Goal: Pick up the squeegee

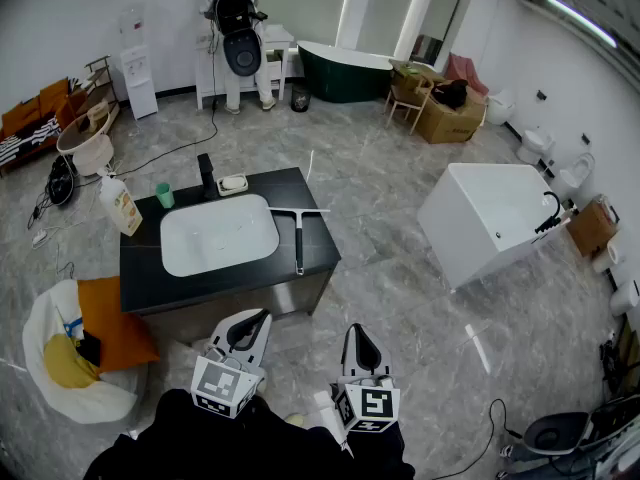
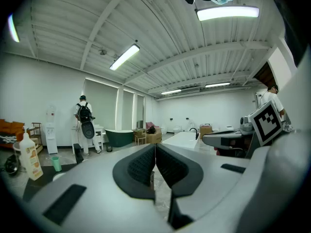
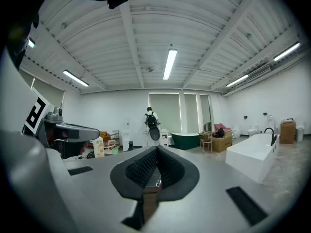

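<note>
Squeegee (image 1: 298,238) is lying flat on the right part of the black vanity counter (image 1: 145,268), just right of the white basin (image 1: 218,234). Its pale blade is lying across the far side and its dark handle is pointing toward the near edge.

The left gripper (image 1: 256,318) is hovering low in the head view, in front of the counter's near edge, and is pointing nearly level toward the vanity. In the left gripper view its ribbed pads (image 2: 141,166) are meeting at the tips, clenched with nothing between them. The squeegee is lying ahead of this gripper and slightly to its right, apart from it.

The right gripper (image 1: 358,336) is hovering beside the left one, over the floor off the counter's right corner, also pointing nearly level. In the right gripper view its pads (image 3: 143,169) are pressing together on nothing. The squeegee is lying ahead of this gripper and to its left, clear of the jaws.
</note>
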Action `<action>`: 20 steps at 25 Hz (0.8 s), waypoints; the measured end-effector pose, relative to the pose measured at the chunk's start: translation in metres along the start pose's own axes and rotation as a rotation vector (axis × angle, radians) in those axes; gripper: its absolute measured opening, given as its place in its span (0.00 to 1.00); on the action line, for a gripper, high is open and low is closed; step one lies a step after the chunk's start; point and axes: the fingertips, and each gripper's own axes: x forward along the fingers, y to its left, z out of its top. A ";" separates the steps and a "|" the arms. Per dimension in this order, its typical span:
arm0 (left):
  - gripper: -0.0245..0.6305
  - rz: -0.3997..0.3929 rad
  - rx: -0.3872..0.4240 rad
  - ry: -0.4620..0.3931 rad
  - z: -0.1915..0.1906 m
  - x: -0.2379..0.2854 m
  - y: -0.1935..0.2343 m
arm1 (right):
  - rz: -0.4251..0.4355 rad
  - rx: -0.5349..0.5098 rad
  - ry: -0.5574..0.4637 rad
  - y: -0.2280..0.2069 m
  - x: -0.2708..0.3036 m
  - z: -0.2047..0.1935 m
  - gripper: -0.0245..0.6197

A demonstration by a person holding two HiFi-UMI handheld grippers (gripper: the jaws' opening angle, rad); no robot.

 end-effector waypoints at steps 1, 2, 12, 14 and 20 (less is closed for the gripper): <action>0.07 -0.001 0.000 0.000 0.001 0.000 0.000 | 0.000 0.001 0.000 0.000 0.000 0.001 0.06; 0.07 -0.002 0.000 -0.001 0.002 0.000 -0.001 | 0.000 0.002 0.000 -0.001 0.001 0.001 0.06; 0.07 -0.017 -0.002 0.006 0.002 0.014 0.019 | -0.023 0.018 0.009 0.001 0.023 -0.001 0.06; 0.07 -0.027 0.001 0.001 0.006 0.023 0.028 | -0.036 0.014 0.011 -0.001 0.033 0.000 0.06; 0.07 -0.071 0.002 -0.010 0.014 0.054 0.064 | -0.077 0.021 0.004 0.002 0.076 0.012 0.06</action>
